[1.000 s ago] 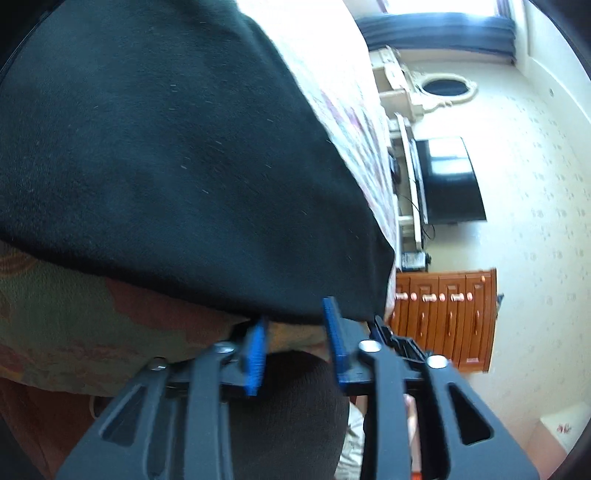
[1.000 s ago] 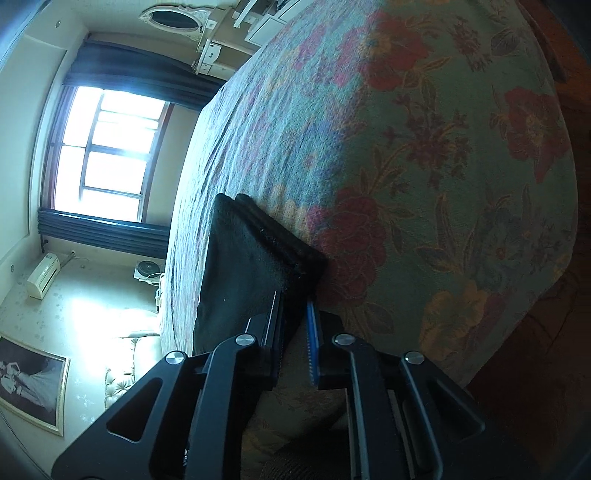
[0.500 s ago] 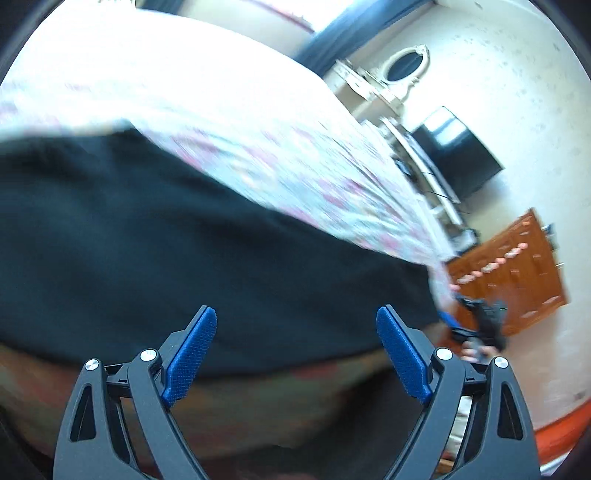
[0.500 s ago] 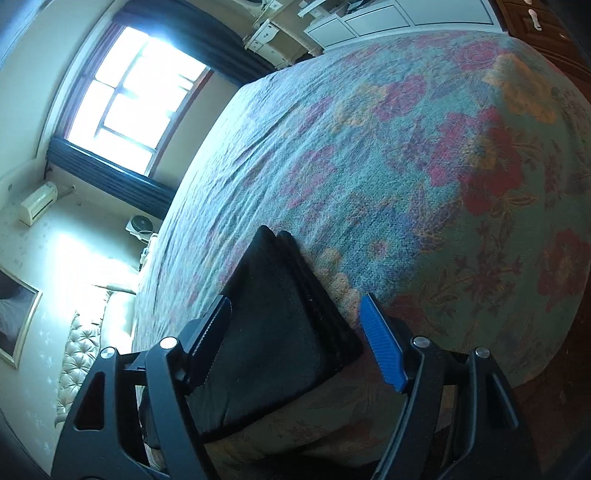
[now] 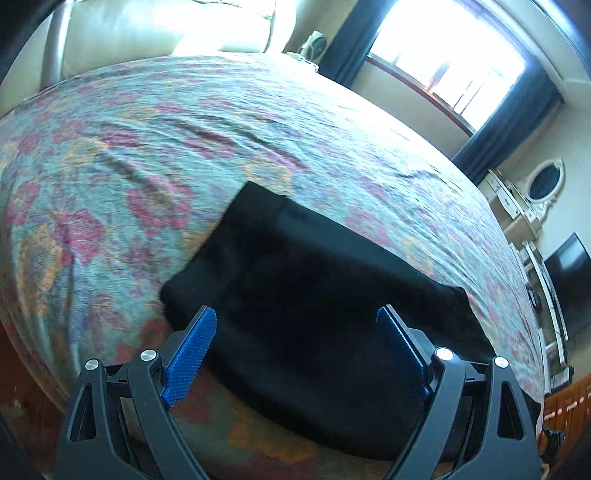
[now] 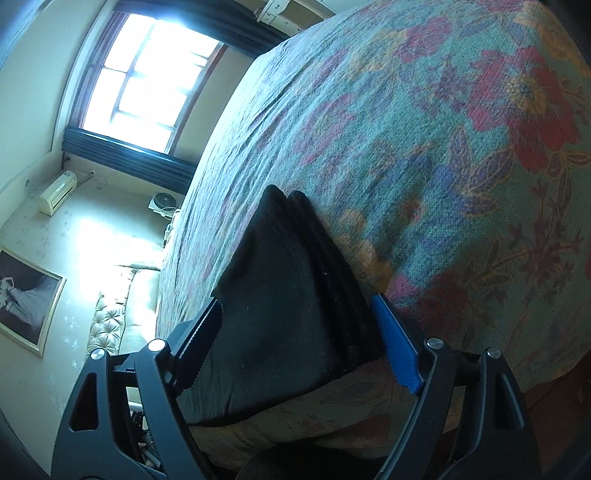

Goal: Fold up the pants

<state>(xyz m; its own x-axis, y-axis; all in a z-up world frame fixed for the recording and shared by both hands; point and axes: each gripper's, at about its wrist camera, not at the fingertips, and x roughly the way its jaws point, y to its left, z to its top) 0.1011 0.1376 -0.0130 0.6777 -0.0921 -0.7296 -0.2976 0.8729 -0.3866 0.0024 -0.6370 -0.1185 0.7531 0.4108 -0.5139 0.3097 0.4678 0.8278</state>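
Observation:
Black pants (image 5: 314, 295) lie folded into a thick rectangle near the front edge of a bed with a flowered cover (image 5: 129, 147). In the left wrist view my left gripper (image 5: 295, 332) hangs above the near side of the stack, open wide, its blue pads clear of the cloth. In the right wrist view the folded pants (image 6: 280, 295) show several stacked layers at their right edge. My right gripper (image 6: 295, 332) stands astride that end, its jaws still opening, with the stack between them and neither pad pressing on it.
The flowered cover (image 6: 443, 129) spreads far beyond the pants. A padded headboard (image 5: 147, 29), a window (image 5: 454, 55) with dark curtains, a white dresser with an oval mirror (image 5: 543, 181), a dark television (image 5: 569, 280) and a wooden chest of drawers (image 5: 569, 410) ring the bed.
Both grippers have opened and let go of the pants. The left one swung up and away, so the whole folded stack now shows. The right one drew back slightly and rolled.

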